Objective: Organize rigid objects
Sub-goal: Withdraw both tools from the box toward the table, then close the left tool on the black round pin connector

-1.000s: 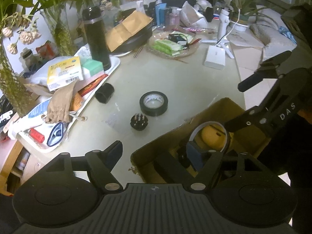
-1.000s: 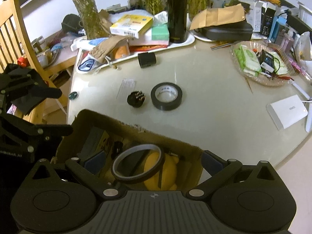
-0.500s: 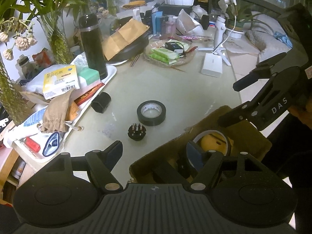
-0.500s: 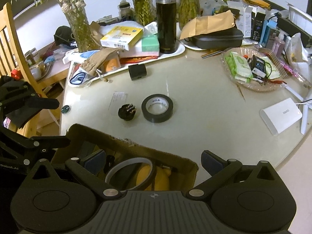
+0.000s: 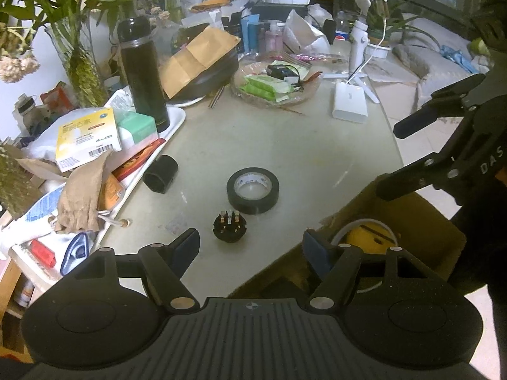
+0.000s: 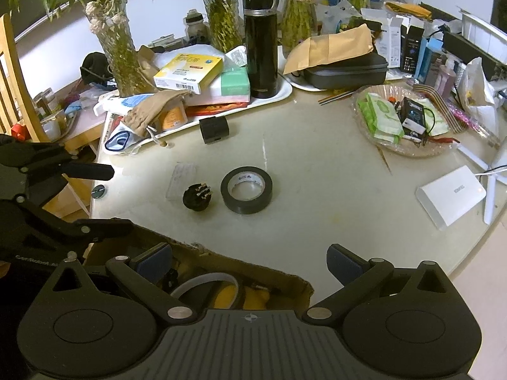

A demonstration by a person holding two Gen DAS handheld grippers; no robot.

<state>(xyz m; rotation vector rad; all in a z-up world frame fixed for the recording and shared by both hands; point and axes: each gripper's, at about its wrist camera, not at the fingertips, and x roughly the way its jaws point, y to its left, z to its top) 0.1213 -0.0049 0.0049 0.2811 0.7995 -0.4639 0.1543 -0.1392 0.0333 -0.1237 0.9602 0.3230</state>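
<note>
Your left tongs (image 5: 250, 247) hang open and empty above the bench (image 5: 285, 145), the small black connector (image 5: 228, 226) just ahead between the fingertips; your right tongs (image 6: 248, 261) gape empty over the cardboard box (image 6: 253, 269), where a clear tape ring (image 6: 206, 281) and a yellow item already lie. The black tape roll (image 5: 253, 194) sits just beyond the connector. Close too early and a fingertip likely knocks the light, pin-topped connector away, or snags the box's torn edge. Since a second ago your left tongs have come forward and the right ones have pulled back off the box; neither has closed.
</note>
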